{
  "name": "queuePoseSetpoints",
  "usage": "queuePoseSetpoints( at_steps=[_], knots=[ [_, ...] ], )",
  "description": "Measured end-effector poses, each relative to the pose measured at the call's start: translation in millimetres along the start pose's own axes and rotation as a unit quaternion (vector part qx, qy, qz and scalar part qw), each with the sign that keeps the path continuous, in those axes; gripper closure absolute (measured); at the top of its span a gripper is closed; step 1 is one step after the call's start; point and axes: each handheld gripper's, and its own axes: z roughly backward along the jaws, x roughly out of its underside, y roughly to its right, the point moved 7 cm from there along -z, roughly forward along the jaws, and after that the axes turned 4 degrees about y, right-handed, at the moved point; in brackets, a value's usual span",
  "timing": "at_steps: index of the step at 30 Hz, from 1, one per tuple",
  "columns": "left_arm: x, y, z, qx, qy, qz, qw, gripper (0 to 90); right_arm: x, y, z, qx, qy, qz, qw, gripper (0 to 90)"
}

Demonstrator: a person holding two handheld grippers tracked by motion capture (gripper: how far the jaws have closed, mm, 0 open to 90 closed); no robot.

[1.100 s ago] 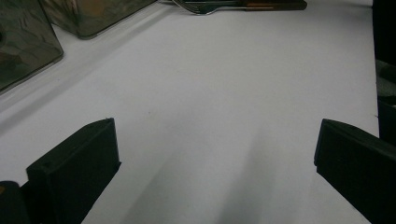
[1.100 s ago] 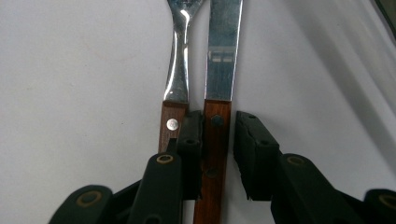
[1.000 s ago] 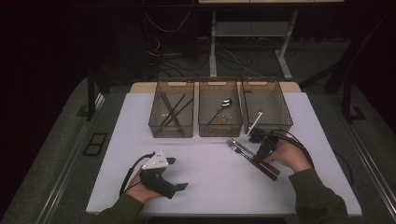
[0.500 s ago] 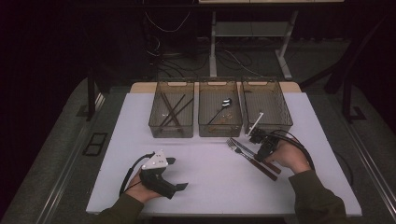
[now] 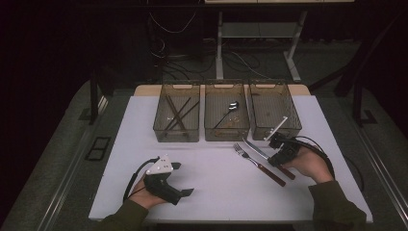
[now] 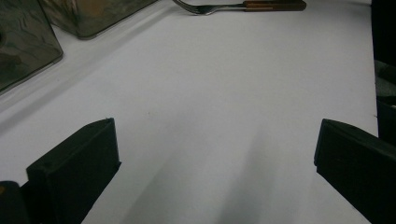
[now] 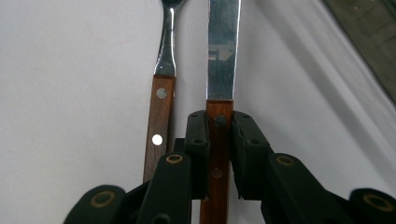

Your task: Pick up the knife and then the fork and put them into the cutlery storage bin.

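Table (image 5: 216,187) with a white top takes most of the high view. Three clear bins stand in a row at its 12 o'clock side: the left bin (image 5: 176,132) holds dark sticks, the middle bin (image 5: 226,130) holds a spoon (image 5: 227,113), and the right bin (image 5: 274,126) has a white piece leaning over its near wall.

Left gripper (image 5: 163,179) rests on the table at about 7 o'clock, in the person's left hand. Its jaws stand wide apart, and between them lies only bare white surface.

Right gripper (image 7: 219,140) is at about 4 o'clock, just in front of the right bin. Its jaws have just been closing, and both pads now press on the wooden handle of the knife (image 7: 223,56), whose blade points to 12 o'clock in the right gripper view. The fork (image 7: 161,100) lies just beside the knife, at its 9 o'clock side, parallel to it and free of the jaws.
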Motion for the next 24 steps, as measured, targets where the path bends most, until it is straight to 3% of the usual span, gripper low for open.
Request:
queuePoseSetpoints(
  at_steps=[6,9,18,24],
  knots=[
    [-0.2,0.2,0.4,0.001,0.001,-0.002,1.0000,0.0,7.6,3.0,8.4,-0.007,0.039,-0.004,0.9992,77.7],
    [-0.6,0.6,0.5,0.002,0.003,-0.004,1.0000,0.0,9.8,6.4,13.2,-0.020,0.073,-0.012,0.9971,77.7],
    [-1.0,0.6,0.7,0.006,0.007,-0.006,0.9999,0.0,7.9,16.7,25.7,-0.022,0.159,-0.031,0.9865,77.7],
    [-0.7,-1.6,1.0,0.003,0.008,-0.004,1.0000,0.0,6.0,23.3,34.0,-0.011,0.209,-0.047,0.9768,77.7]
  ],
)
